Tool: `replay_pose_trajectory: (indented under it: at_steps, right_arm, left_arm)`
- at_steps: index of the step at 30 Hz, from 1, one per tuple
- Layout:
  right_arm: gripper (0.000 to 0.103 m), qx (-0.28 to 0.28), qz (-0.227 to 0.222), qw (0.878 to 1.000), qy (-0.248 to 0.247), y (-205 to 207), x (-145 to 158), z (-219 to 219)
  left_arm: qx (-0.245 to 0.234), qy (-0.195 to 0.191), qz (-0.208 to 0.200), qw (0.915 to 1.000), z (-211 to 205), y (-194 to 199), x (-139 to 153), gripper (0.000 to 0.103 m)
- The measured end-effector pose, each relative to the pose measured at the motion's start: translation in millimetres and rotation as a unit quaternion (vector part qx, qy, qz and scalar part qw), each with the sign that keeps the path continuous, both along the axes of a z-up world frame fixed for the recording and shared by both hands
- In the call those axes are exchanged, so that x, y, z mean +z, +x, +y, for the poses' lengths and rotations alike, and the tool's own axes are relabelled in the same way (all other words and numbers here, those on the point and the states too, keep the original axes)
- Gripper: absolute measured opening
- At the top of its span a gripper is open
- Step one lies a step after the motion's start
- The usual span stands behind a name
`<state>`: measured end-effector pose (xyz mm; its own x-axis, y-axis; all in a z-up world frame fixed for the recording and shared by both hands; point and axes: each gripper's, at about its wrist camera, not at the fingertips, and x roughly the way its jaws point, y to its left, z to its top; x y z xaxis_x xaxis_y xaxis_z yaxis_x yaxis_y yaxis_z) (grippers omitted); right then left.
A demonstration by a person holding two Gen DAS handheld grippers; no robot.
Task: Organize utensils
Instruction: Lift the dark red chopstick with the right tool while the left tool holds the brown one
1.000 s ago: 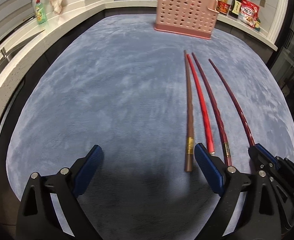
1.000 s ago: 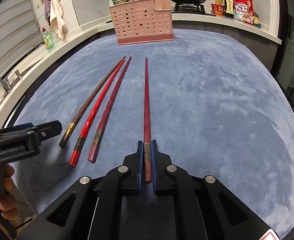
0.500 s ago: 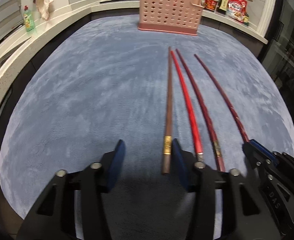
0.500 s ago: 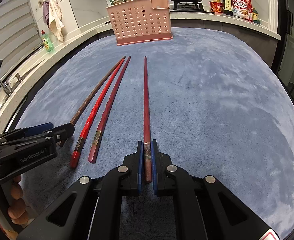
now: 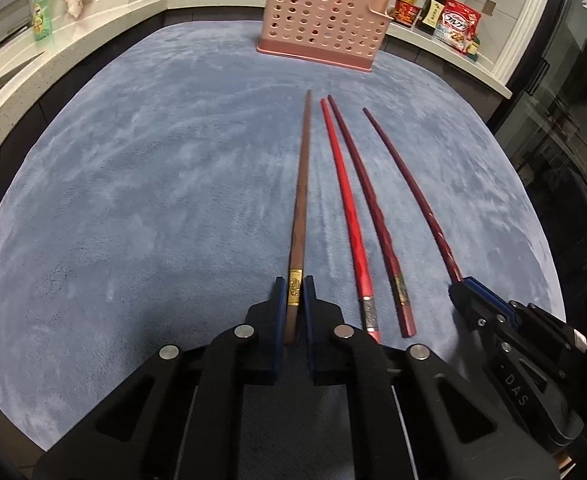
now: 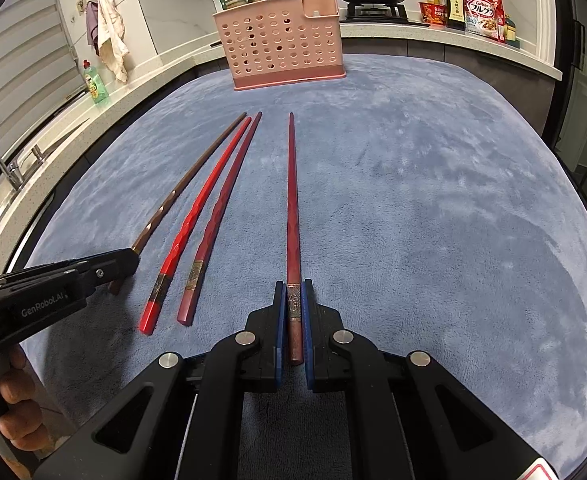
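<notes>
I have both claws clamped: left gripper (image 5: 293, 300) on the brown chopstick (image 5: 301, 196), right gripper (image 6: 293, 304) on the dark red chopstick (image 6: 292, 200). Next I'd lift both toward the pink utensil holder (image 6: 281, 46) at twelve o'clock.

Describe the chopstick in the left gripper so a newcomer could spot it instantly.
Start at the pink perforated basket at the far end of the blue mat. Four chopsticks lie in a row before it. The brown chopstick, leftmost, is the only brown one, with a gold band, and sits clamped in the left gripper.
</notes>
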<state>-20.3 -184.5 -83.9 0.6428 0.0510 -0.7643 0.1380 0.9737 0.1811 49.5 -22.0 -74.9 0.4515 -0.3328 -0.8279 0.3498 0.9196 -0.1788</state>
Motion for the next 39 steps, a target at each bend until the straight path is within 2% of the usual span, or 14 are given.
replay_pose_trajectory:
  at_steps: [5,11,18,23,31,39]
  right_arm:
    - [0.007,0.001,-0.003,1.000,0.003,-3.1,7.2,-1.2]
    - [0.007,-0.006,-0.027,1.000,0.007,-7.5,31.8,-8.7]
    - [0.007,-0.022,-0.078,0.997,0.003,-6.2,78.8,-23.9]
    - [0.007,-0.029,-0.119,0.992,-0.011,0.9,115.7,-34.6]
    - [0.007,-0.039,-0.168,0.985,-0.003,20.9,158.7,-57.2]
    - [0.007,-0.043,-0.196,0.980,0.001,44.7,185.7,-72.7]
  left_arm:
    - [0.000,-0.010,0.007,0.9999,2.1,-1.2,8.7,0.007]
    - [0.008,-0.021,-0.016,0.9996,12.2,-2.7,38.4,0.008]
    - [0.021,-0.047,-0.049,0.9975,23.1,4.9,84.6,0.007]
    - [0.021,-0.051,-0.081,0.9952,22.0,13.1,116.7,0.007]
    - [0.022,-0.058,-0.125,0.9903,13.7,39.4,158.7,0.007]
    - [0.029,-0.048,-0.143,0.9882,1.5,77.4,183.5,0.007]
